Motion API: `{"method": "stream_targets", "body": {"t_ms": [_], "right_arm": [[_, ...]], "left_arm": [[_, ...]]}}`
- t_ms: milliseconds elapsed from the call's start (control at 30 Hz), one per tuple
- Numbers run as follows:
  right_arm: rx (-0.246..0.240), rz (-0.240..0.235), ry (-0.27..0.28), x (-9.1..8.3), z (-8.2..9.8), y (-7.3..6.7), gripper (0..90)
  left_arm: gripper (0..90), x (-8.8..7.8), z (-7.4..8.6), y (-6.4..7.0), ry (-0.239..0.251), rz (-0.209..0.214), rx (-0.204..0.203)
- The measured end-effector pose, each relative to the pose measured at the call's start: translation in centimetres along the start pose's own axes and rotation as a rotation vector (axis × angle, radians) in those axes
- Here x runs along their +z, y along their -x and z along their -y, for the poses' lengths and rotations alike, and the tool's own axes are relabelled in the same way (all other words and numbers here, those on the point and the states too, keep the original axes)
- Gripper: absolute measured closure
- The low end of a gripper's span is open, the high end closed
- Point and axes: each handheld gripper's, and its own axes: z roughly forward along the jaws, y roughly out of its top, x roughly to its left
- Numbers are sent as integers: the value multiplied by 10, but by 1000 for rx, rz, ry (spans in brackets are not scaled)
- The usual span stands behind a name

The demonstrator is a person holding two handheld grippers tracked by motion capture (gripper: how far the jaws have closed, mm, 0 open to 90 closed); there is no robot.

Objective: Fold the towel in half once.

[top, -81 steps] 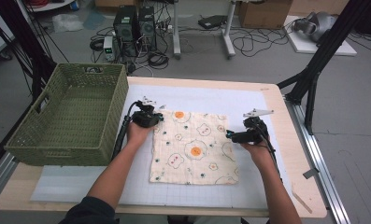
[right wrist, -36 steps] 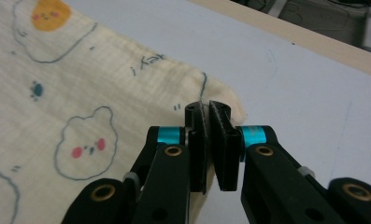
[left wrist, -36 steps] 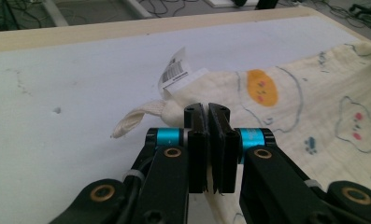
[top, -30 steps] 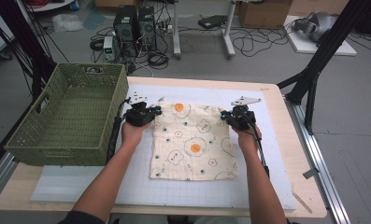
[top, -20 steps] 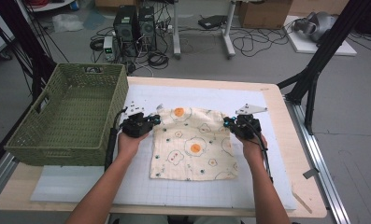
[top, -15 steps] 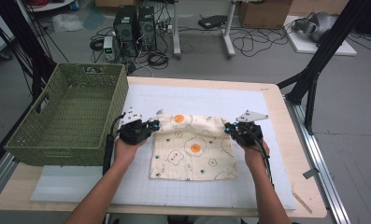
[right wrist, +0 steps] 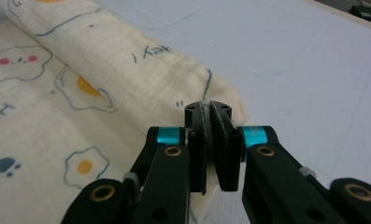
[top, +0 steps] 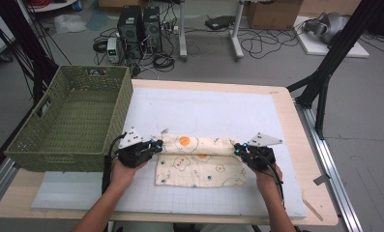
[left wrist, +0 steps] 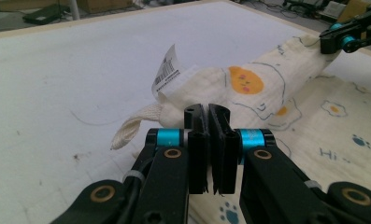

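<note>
1. Cloth [top: 199, 162], printed with fried eggs, lies on the white mat [top: 204, 111]; its far edge is doubled over toward the person into a soft roll, and the near half lies flat under and in front of that roll.
2. Left gripper [top: 153, 146] has its jaws pressed together on the roll's left end; in the left gripper view the fabric bunches right at the fingertips [left wrist: 206, 114], with the care label [left wrist: 167, 72] and a hanging loop [left wrist: 136, 126] sticking out just past them.
3. Right gripper [top: 239, 150] is likewise clamped on the roll's right end, the fold pinched between its pads [right wrist: 206, 112].
4. The roll's long axis runs straight from one gripper to the other, so neither hand is nearer; the fold looks set to come on toward the near hem, both hands travelling evenly.
5. Beyond the fingertips, bare mat stretches to the table's far edge [top: 209, 86].
6. A green wicker basket [top: 73, 121] stands just outside the left gripper, limiting sideways room there; the right side is open.
</note>
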Motion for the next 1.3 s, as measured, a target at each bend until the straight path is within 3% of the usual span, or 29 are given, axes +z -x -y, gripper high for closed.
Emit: {"method": "stream_targets", "body": {"t_ms": [133,267,433,700,833,967,1100,1167,1300], "right_arm": [[8,-12,22,-8,11,-5,854],[3,-13,11,-13,14,-6,854],[16,-33,2,-14,22,-8,851],[8,-38,14,-21,21,-14,850],[3,-47,16,-27,23,-16,849],[-2,-56,-14,-27,27,-17,826],[19,-62,-32,-31,31,-12,754],[46,-64,8,-41,31,-5,742],[119,-51,104,-62,35,10,717]], "left_arm": [[858,-4,3,7,-11,18,4],[858,-7,7,12,-25,29,17],[856,-8,17,11,-46,37,8],[855,-14,18,17,-55,46,24],[855,-21,19,18,-37,49,13],[844,-19,26,22,-70,71,15],[661,-21,27,18,-76,38,-33],[557,-25,24,13,-41,23,-68],[508,-34,19,3,14,-7,-99]]}}
